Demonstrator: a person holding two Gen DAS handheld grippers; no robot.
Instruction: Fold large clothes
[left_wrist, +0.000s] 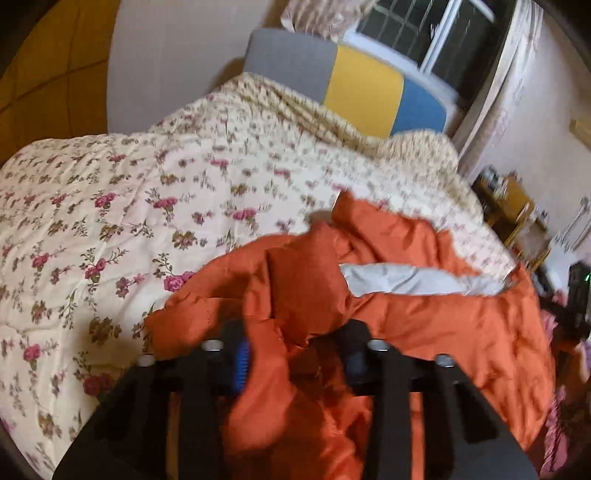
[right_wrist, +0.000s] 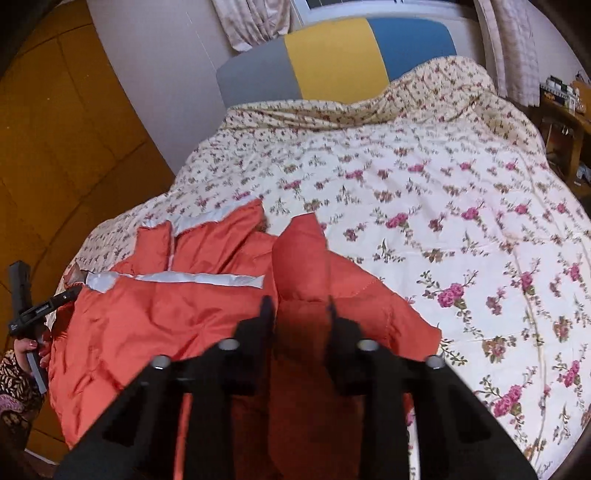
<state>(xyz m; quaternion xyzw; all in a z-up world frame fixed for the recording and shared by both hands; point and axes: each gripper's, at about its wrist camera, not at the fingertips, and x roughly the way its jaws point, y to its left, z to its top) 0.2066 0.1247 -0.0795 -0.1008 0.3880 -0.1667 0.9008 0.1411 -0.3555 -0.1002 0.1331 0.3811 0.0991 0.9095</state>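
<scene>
Both jaws clamped on puffy orange quilted jacket (right_wrist: 177, 295) over the floral bedspread (right_wrist: 461, 221).
Left gripper (left_wrist: 295, 354) and right gripper (right_wrist: 299, 314): lift evenly, keep hem taut.

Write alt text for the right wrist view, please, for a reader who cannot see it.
The right gripper pinches the near edge of an orange jacket lying on a floral quilt. At far left, a hand holds the left gripper at the jacket's other side. Behind is a grey, yellow and blue headboard.
</scene>
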